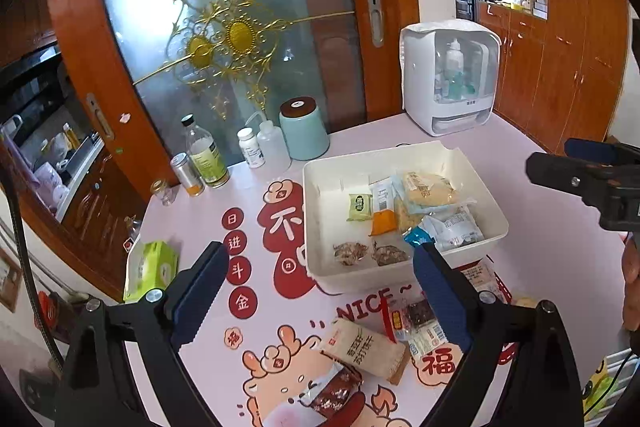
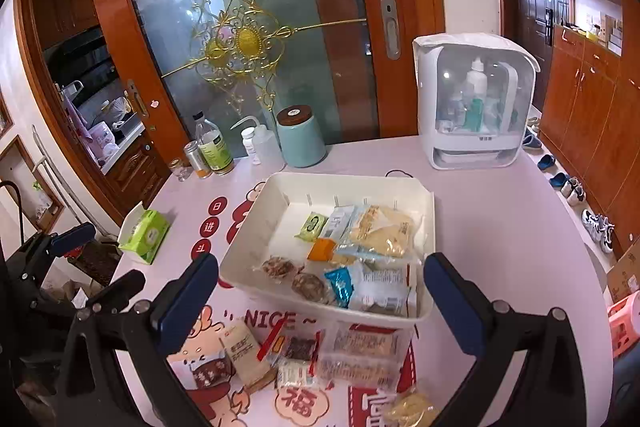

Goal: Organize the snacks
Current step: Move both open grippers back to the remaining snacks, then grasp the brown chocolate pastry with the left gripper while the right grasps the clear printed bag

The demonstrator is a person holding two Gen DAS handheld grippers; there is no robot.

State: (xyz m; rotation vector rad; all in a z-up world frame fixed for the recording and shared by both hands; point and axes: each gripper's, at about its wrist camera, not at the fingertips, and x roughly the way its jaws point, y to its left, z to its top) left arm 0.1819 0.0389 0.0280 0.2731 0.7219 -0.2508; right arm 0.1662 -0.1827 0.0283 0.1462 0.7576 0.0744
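Note:
A white bin (image 1: pixel 320 171) (image 2: pixel 248 219) stands mid-table and holds several snacks: a green packet (image 1: pixel 359 207) (image 2: pixel 314 225), an orange packet (image 1: pixel 385 223), a yellow pack (image 2: pixel 384 231), blue-white packs (image 2: pixel 380 291) and two brown round snacks (image 1: pixel 350 253). In front of the bin lie loose snacks: a beige packet (image 1: pixel 364 349) (image 2: pixel 246 351), a dark red packet (image 1: pixel 332 391) and clear packs (image 2: pixel 360 355). My left gripper (image 1: pixel 320 287) hangs open above them, nothing between its fingers. My right gripper (image 2: pixel 320 295) is open too, over the bin's near edge.
A green tissue box (image 1: pixel 150 269) (image 2: pixel 144 235) lies at the table's left edge. Bottles (image 1: pixel 204 155), a teal canister (image 1: pixel 304 129) and a white cabinet (image 1: pixel 448 79) line the back by the glass door. A pink stool (image 2: pixel 624 323) and shoes sit on the floor at right.

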